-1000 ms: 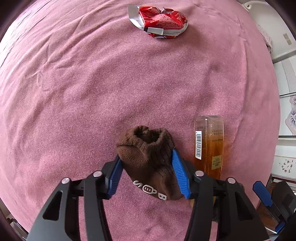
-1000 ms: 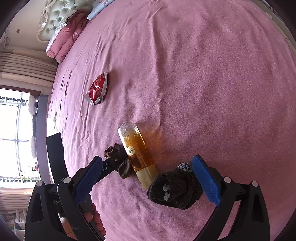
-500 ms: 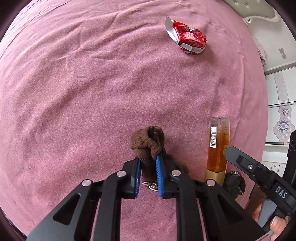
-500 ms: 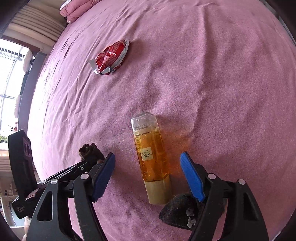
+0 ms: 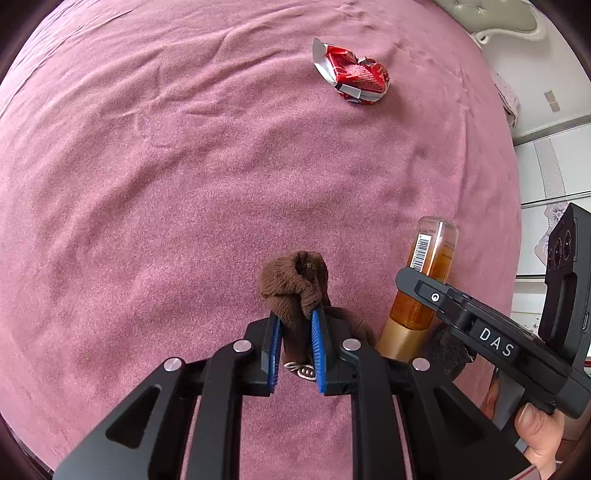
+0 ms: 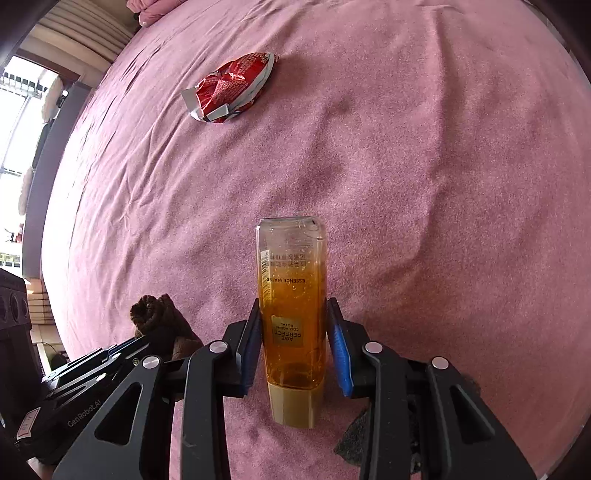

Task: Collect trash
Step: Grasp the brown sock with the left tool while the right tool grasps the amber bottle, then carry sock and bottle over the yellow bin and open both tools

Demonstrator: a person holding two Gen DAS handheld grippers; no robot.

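My left gripper (image 5: 295, 325) is shut on a brown knitted sock (image 5: 295, 280), which bunches up between its blue pads on the pink bedspread. My right gripper (image 6: 293, 325) has its blue pads against both sides of an amber bottle (image 6: 291, 302) with a gold cap, lying on the bed. The bottle also shows in the left wrist view (image 5: 424, 280). A crumpled red snack wrapper (image 5: 351, 75) lies farther up the bed, apart from both grippers; it also shows in the right wrist view (image 6: 231, 88). The sock shows at the left in the right wrist view (image 6: 155, 314).
A dark grey sock (image 6: 362, 435) lies under the right gripper's right finger, partly hidden. The pink bedspread (image 6: 424, 184) fills both views. A tufted headboard (image 5: 491, 14) and white cabinets (image 5: 546, 173) stand at the right. A window (image 6: 18, 110) is at the left.
My right gripper moved forward over the bottle and closed its pads onto its sides. My left gripper stayed shut on the brown sock, which it closed on a second ago.
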